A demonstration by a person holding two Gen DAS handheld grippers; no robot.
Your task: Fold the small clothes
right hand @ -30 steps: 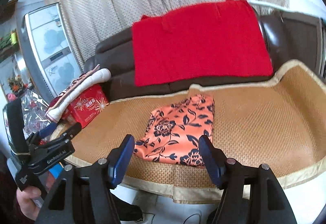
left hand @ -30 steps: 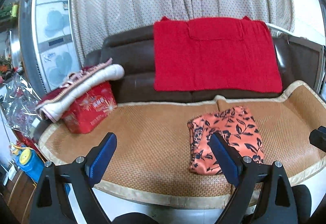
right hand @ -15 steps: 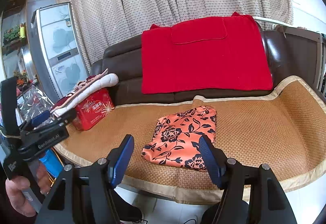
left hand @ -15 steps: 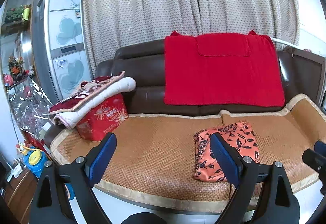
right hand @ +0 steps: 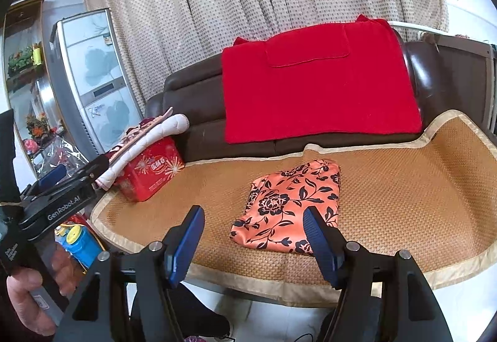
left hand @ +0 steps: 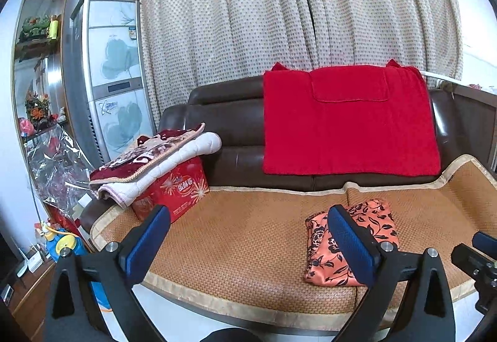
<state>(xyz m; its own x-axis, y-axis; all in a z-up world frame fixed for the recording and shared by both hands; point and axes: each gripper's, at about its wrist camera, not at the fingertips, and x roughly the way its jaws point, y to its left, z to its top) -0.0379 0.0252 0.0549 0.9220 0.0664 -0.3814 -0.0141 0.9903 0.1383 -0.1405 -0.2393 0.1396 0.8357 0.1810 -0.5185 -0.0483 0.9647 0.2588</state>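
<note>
left gripper (left hand: pixel 248 236): released, jaws just widened, nothing between them
right gripper (right hand: pixel 253 236): released, empty
floral garment (right hand: pixel 289 205): folded, lying ahead of both grippers
left to do: seemingly nothing

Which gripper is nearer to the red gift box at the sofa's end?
Left. The left gripper hangs off the mat's front edge just right of the red gift box; the right gripper faces the folded orange floral garment, farther along.

Ahead of the tongs a brown leather sofa (left hand: pixel 230 112) carried a woven mat (left hand: pixel 248 236); dotted beige curtains (left hand: pixel 279 15) hung behind, a tall floral-panelled cabinet (left hand: pixel 115 87) stood left, pale floor (right hand: pixel 466 304) lay below.
</note>
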